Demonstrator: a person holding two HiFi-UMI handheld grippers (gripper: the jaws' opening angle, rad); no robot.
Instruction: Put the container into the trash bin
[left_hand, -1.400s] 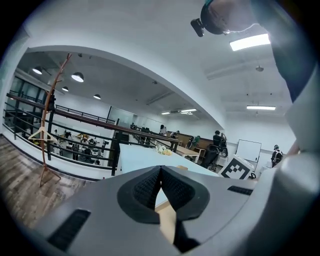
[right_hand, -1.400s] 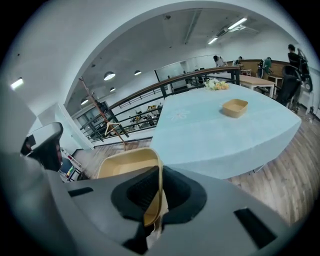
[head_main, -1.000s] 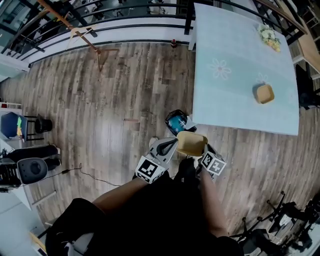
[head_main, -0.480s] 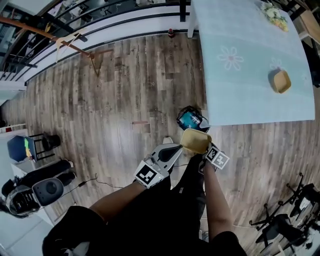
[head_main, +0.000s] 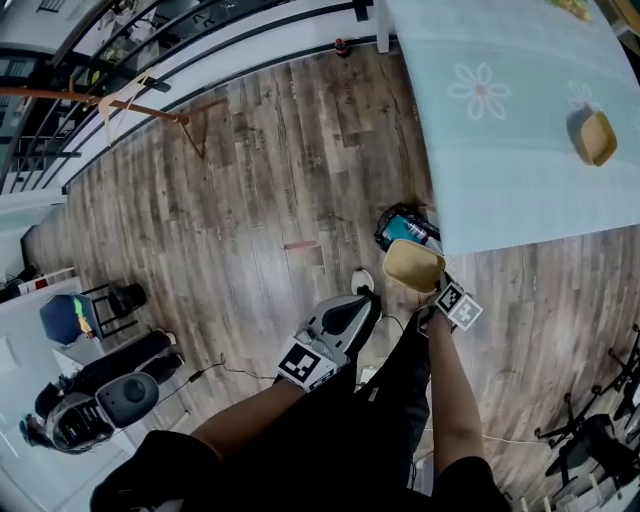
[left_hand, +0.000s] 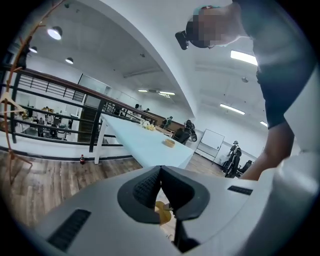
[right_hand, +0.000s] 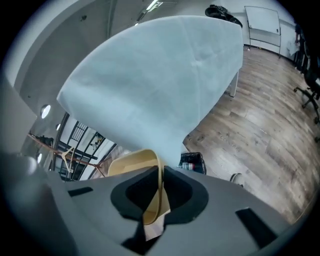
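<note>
Near the corner of the pale blue tabletop (head_main: 500, 150), a person stands on the wooden floor (head_main: 260, 200) with a tool in each fist. At one o'clock from the person, the right hand-held gripper (right_hand: 161, 175) is clenched on a tan container (head_main: 413, 266), with one wall of it nipped between the dark pads and the rest jutting out past the tips. The container is held off the floor with its open side facing up toward the person's head. Just beyond it, at twelve o'clock from it, the black trash bin (head_main: 403, 226) stands on the floor against the tabletop's corner, with something teal showing inside. From above, the container's far edge just meets the bin's near rim; I cannot tell whether it is over the opening. At eleven o'clock from the person, the left hand-held gripper (head_main: 368, 300) points toward the bin, its pads pressed together on nothing. A white shoe (head_main: 362, 281) shows on the floor just past its tip. A second tan container (head_main: 597, 138) sits on the tabletop at two o'clock, well apart from the bin.
</note>
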